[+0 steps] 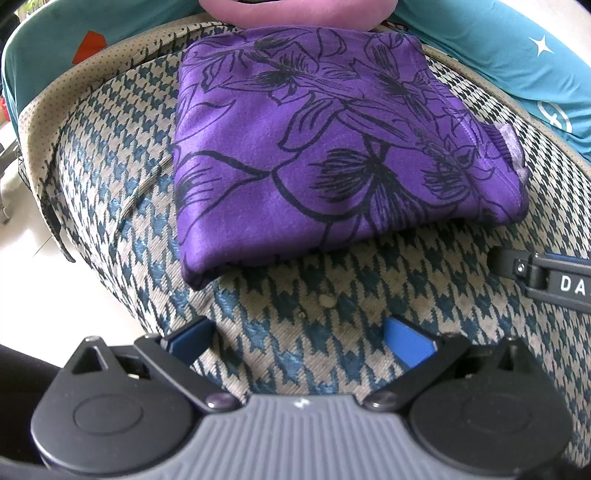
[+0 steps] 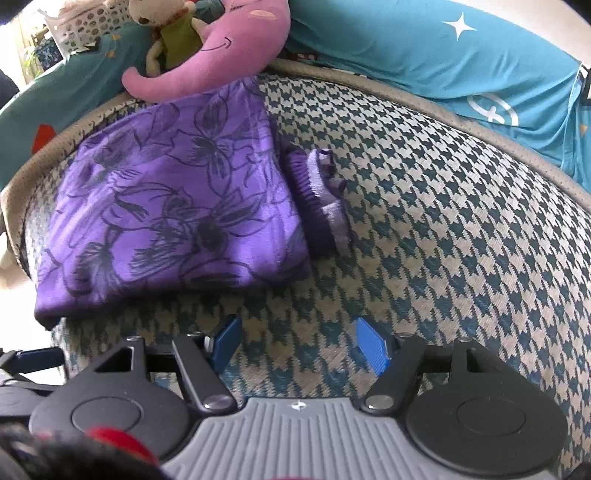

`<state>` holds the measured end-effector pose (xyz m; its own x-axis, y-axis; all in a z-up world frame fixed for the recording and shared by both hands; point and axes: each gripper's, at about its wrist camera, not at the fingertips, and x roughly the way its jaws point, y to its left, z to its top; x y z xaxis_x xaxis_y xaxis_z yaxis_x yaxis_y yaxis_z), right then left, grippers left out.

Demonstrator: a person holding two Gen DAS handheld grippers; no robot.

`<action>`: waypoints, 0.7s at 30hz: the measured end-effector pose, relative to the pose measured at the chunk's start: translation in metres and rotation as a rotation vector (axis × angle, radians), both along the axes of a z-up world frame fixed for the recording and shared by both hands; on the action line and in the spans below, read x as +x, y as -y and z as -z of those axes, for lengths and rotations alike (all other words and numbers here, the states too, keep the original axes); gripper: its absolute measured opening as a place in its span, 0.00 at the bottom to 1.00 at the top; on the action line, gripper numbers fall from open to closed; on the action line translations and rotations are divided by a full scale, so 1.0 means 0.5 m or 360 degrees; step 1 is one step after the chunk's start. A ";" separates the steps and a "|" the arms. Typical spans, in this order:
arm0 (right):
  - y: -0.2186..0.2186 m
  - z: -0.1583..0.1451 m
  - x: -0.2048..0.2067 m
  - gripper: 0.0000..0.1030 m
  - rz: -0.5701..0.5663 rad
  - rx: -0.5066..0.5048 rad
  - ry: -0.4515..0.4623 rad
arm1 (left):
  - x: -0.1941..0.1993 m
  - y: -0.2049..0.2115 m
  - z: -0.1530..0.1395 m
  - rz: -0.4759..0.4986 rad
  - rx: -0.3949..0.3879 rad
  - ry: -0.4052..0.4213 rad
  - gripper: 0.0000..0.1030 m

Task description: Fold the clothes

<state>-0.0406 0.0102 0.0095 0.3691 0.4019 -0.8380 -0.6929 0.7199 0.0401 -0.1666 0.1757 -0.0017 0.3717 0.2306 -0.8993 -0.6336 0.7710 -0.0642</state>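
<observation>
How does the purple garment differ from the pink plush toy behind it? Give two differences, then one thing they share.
The garment is flat and folded; the plush toy is rounded and stuffed. The garment carries a black flower print; the toy is mostly plain pink. Both are soft and rest on the houndstooth cushion, the toy overlapping the garment's far edge.

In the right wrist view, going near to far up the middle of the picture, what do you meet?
Right gripper with open blue-padded fingers → bare teal-and-cream houndstooth cushion → folded purple garment with black flower outlines → pink plush toy → small beige stuffed doll in a green top.
</observation>
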 end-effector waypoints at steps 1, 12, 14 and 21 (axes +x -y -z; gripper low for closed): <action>0.000 0.003 0.003 0.67 0.0001 -0.0007 -0.0007 | 0.000 -0.001 0.000 0.0000 0.0000 0.0000 1.00; -0.001 0.005 0.005 0.73 -0.0035 0.0001 -0.0016 | -0.001 0.007 0.003 -0.0017 -0.0007 -0.0009 1.00; -0.005 0.000 -0.002 0.73 -0.0070 0.0018 -0.0016 | 0.000 0.004 0.001 -0.0012 -0.0008 -0.0011 1.00; -0.008 -0.007 -0.013 0.73 -0.0119 0.0033 -0.0025 | -0.002 0.009 0.002 -0.0014 -0.0016 -0.0011 1.00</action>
